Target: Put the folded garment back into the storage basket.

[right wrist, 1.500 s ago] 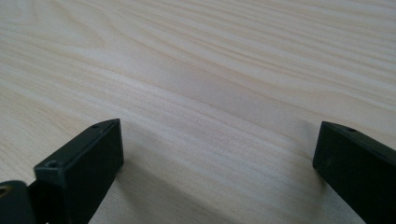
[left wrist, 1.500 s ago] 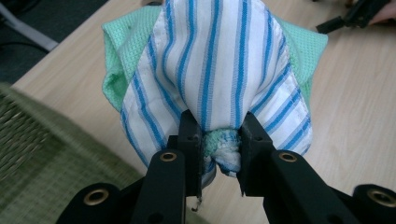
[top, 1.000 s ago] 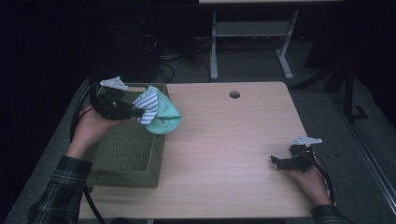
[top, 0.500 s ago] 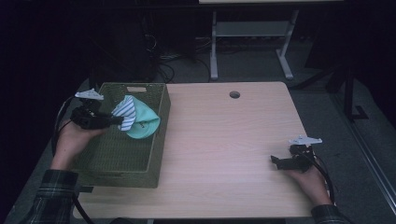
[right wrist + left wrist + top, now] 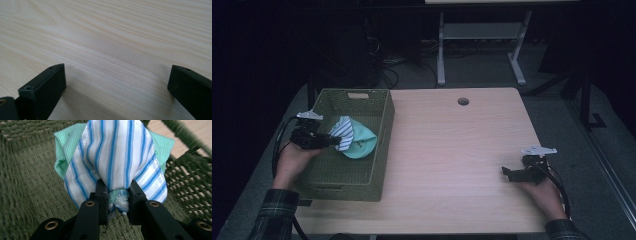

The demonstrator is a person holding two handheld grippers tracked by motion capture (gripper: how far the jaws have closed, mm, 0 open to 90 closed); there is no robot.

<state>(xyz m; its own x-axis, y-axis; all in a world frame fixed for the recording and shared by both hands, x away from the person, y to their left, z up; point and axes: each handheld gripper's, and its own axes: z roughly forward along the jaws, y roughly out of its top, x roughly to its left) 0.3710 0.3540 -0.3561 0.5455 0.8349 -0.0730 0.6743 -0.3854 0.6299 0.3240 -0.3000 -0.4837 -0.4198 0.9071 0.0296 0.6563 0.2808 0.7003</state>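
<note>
Matt pale wood-grain table [image 5: 452, 150]; rough woven green basket [image 5: 379, 135]; soft striped and waffle-textured cloth [image 5: 120, 155].

The high view is dim, and the room behind the tabletop [image 5: 452, 150] is almost black. Both gripper views are bright with soft, even light. Near the lens the black jaws look slightly blurred and throw soft shadows.

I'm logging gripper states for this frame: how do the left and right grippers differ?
The left gripper is shut on the striped cloth over the green basket; the right gripper is open and empty. The left is raised, while the right sits low by the wooden table. Both have black jaws.
</note>
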